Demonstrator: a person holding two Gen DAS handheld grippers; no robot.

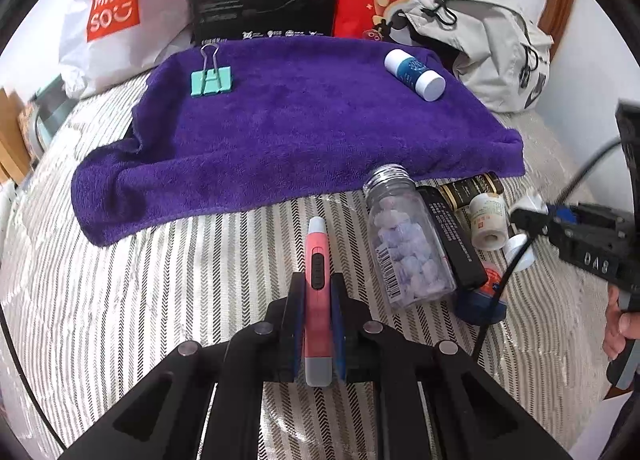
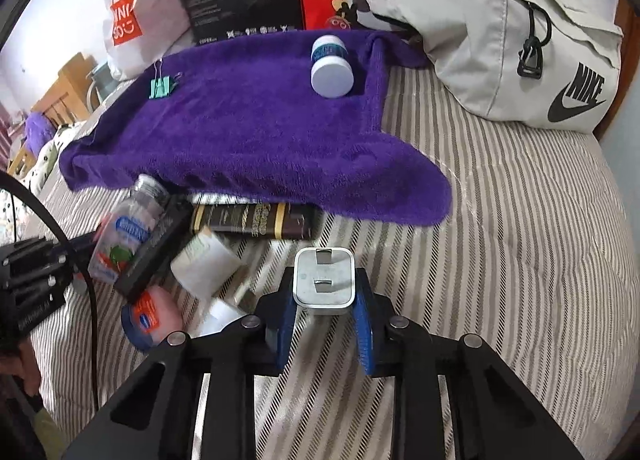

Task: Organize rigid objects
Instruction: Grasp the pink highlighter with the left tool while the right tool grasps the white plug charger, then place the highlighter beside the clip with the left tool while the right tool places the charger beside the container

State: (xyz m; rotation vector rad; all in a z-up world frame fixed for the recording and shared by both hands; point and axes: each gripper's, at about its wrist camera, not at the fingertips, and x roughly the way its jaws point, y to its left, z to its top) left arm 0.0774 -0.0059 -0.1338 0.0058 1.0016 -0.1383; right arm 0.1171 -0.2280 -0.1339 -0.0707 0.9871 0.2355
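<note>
- Your left tongs (image 1: 316, 324) are clamped on the pink pen (image 1: 316, 280), gripped near its grey rear end, with the tip pointing toward the towel (image 1: 304, 132).
- Your right tongs (image 2: 325, 312) are closed on the white plug (image 2: 323, 280), prongs facing up; the blue pads (image 2: 363, 334) press its two sides.
- Both loads look meant for the towel, so I judge the step is carrying them there and setting them down.
- Carry the pen level: most of its length sticks out ahead of the tongs, so it could pivot in the grip.
- On the towel, the clip (image 1: 211, 80) sits at the far left and the bottle (image 1: 414, 74) at the far right; the middle and near part are bare. Aim there, keeping the pieces apart.
- Lower each until it rests on the pile before letting go.
- The clutter just beside the towel's near edge includes the jar (image 1: 404, 244) and box (image 2: 256, 220); steer your right tongs past them.
</note>
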